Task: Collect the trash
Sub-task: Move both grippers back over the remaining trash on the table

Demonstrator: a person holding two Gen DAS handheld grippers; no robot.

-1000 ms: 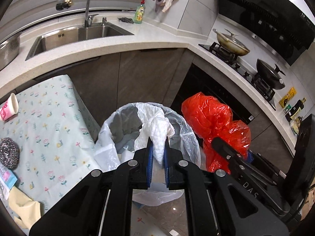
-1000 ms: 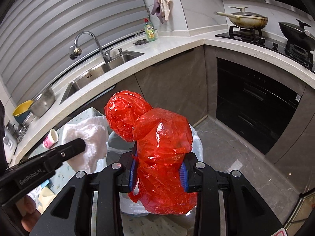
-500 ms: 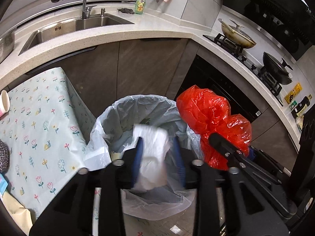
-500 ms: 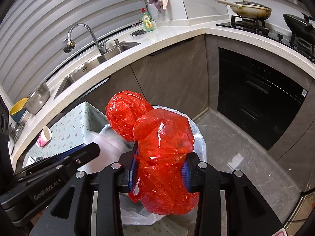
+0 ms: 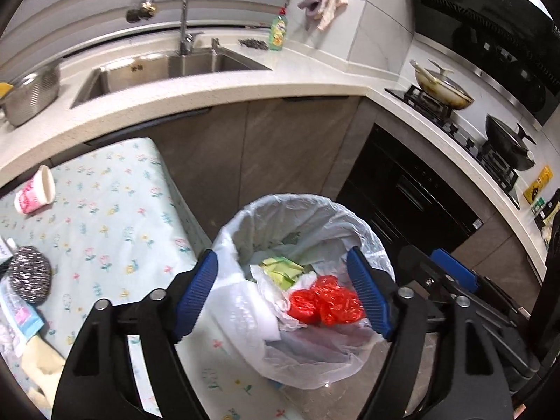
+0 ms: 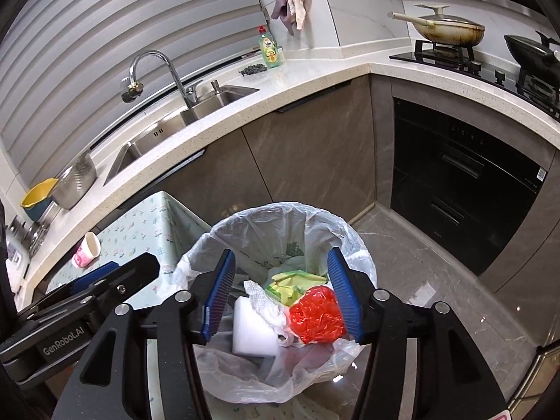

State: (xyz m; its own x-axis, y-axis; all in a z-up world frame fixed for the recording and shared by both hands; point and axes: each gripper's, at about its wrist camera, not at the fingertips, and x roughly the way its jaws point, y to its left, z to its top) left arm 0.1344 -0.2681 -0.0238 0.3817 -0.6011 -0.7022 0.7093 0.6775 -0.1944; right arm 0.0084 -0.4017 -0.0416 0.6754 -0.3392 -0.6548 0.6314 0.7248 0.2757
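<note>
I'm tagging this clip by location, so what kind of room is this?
Most likely a home kitchen: a stainless sink with a curved tap set in a stone counter, a gas hob carrying pans, and a lined trash bin on the floor.

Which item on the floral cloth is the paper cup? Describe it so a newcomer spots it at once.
Start at the steel sink in the pale counter; just below it is a table under a floral tablecloth. Near the cloth's far edge, by the counter, lies the paper cup. It is tipped on its side, pink-printed with a cream inside, unlike the grey steel scourer lying nearer the camera.
</note>
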